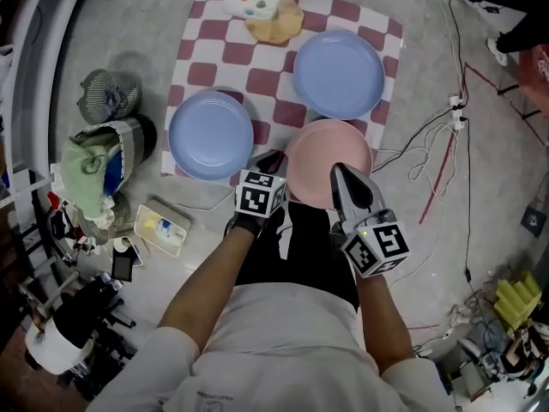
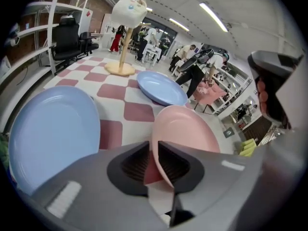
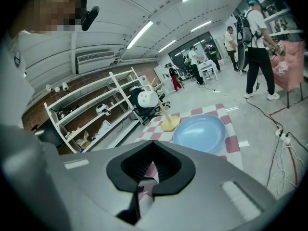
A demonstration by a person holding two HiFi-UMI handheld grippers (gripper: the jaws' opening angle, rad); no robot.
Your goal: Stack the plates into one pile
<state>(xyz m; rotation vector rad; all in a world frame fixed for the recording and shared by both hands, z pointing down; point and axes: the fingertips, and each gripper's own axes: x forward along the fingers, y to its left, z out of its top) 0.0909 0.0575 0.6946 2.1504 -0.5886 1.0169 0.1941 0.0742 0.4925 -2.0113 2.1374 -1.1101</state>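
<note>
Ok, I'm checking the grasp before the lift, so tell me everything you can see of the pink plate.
The pink plate is round, shallow and plain, plastic by its look, with a raised rim. It sits empty at the near edge of the checked cloth, apart from the blue plate to its left. The left gripper is shut on its near-left rim. The right gripper is over its near-right edge; whether it grips cannot be told.

Pink plate (image 1: 328, 157): near rim hidden behind left gripper (image 1: 273, 160) and right gripper (image 1: 340, 172), lower centre. Person (image 1: 519, 15), upper right corner, cut off by frame edge.
</note>
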